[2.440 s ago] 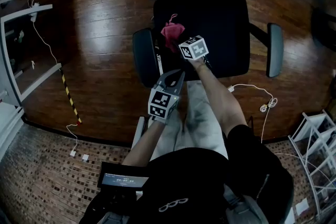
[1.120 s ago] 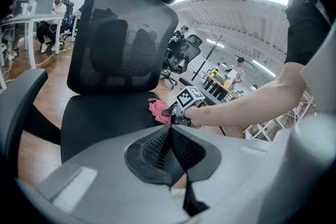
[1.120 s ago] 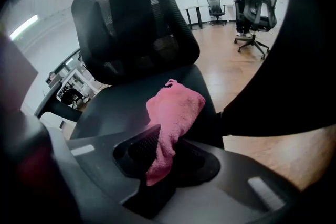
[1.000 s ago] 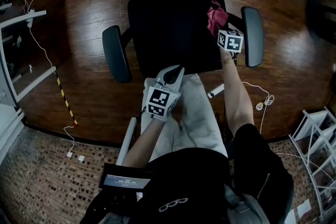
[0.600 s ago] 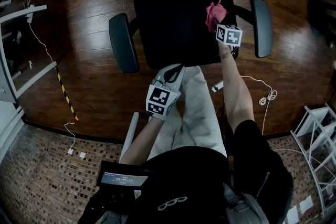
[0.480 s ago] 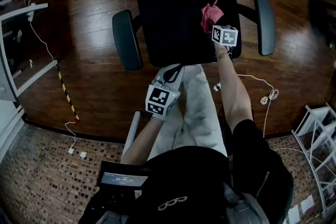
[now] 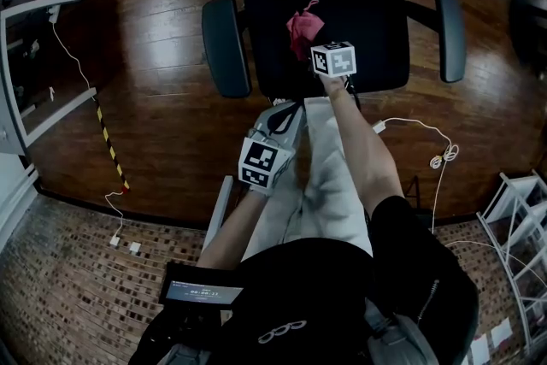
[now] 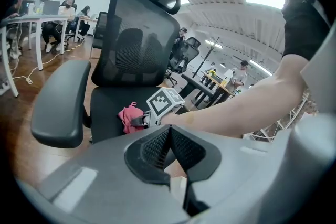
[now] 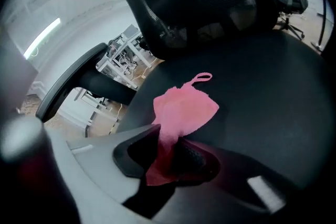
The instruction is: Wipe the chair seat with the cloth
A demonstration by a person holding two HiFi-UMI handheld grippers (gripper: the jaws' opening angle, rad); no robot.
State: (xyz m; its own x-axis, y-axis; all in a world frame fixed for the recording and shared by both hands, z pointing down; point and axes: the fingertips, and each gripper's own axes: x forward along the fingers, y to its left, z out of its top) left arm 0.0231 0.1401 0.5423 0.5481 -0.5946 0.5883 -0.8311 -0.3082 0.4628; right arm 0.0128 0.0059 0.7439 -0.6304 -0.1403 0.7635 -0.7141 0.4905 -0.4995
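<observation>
A black office chair's seat (image 7: 359,4) fills the upper middle of the head view. A pink cloth (image 7: 302,28) lies bunched on the seat's left-front part, and my right gripper (image 7: 314,49) is shut on its near end. In the right gripper view the cloth (image 9: 184,110) spreads over the seat (image 9: 262,92) ahead of the jaws, its tail pinched between them at the gripper (image 9: 170,157). My left gripper (image 7: 285,117) hangs shut and empty in front of the seat's front edge, over the person's lap. Its own view shows the closed gripper (image 8: 169,139), the cloth (image 8: 131,117) and the right gripper's marker cube (image 8: 165,104).
Armrests (image 7: 225,45) (image 7: 450,34) flank the seat. The mesh backrest (image 8: 139,50) rises behind it. Wooden floor surrounds the chair, with a white cable (image 7: 427,141) at right, striped tape (image 7: 111,154) at left, and white racks (image 7: 521,226) at lower right. People sit at desks (image 8: 58,13) far off.
The right gripper has dragged the pink cloth from the seat's right side, by the right armrest, leftward toward the left-front part. The left gripper has stayed put.
</observation>
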